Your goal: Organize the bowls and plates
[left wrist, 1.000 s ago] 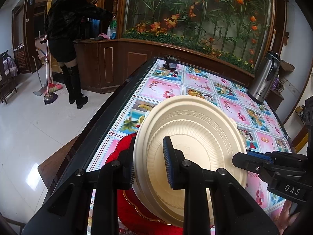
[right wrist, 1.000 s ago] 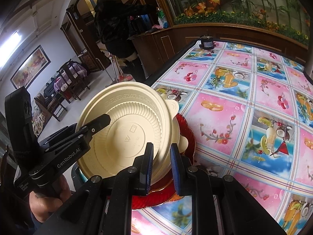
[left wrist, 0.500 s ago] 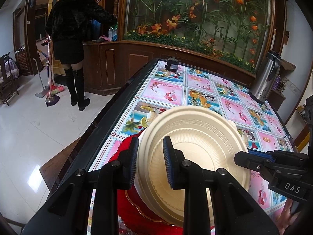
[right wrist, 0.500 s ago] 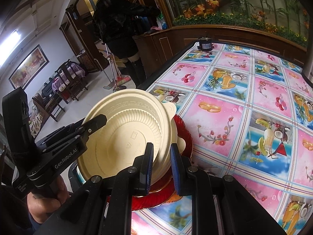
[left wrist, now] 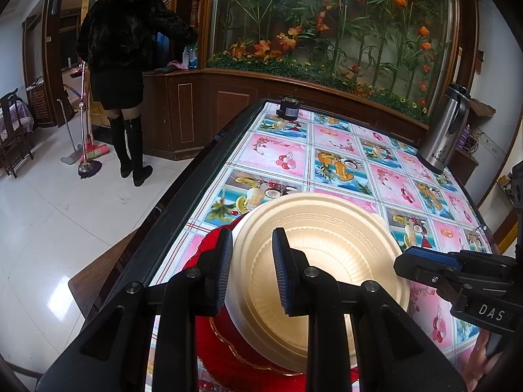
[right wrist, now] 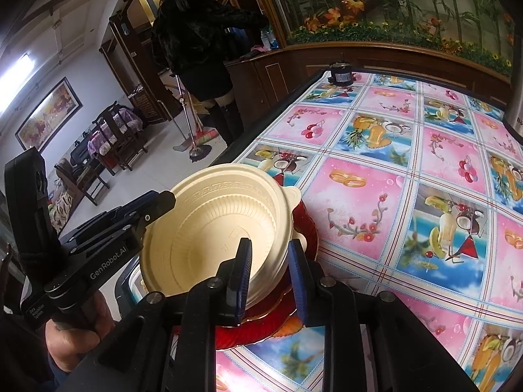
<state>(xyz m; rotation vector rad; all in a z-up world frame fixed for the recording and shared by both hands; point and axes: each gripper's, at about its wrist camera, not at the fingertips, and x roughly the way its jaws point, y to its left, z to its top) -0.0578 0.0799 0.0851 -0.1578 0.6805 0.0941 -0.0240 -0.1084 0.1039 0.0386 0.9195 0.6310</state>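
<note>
A cream plastic bowl (left wrist: 327, 281) with a patterned rim is held between both grippers over a red plate (left wrist: 228, 352) at the table's near left corner. My left gripper (left wrist: 253, 271) is shut on the bowl's left rim. My right gripper (right wrist: 269, 274) is shut on its opposite rim; it also shows in the left wrist view (left wrist: 421, 266). In the right wrist view the bowl (right wrist: 209, 238) sits nearly level, with a second cream bowl's rim (right wrist: 299, 245) showing under it on the red plate (right wrist: 307, 228). Whether the bowl touches the stack is hidden.
The table (left wrist: 343, 163) has a pink and blue picture cloth and a dark edge (left wrist: 170, 215) on the left. A steel flask (left wrist: 446, 130) stands far right, a small black object (left wrist: 287, 109) at the far end. A person in black (left wrist: 121, 65) stands by the counter.
The bowl has tipped from steeply tilted to nearly level and come down toward the red plate, with both grippers still shut on its rim.
</note>
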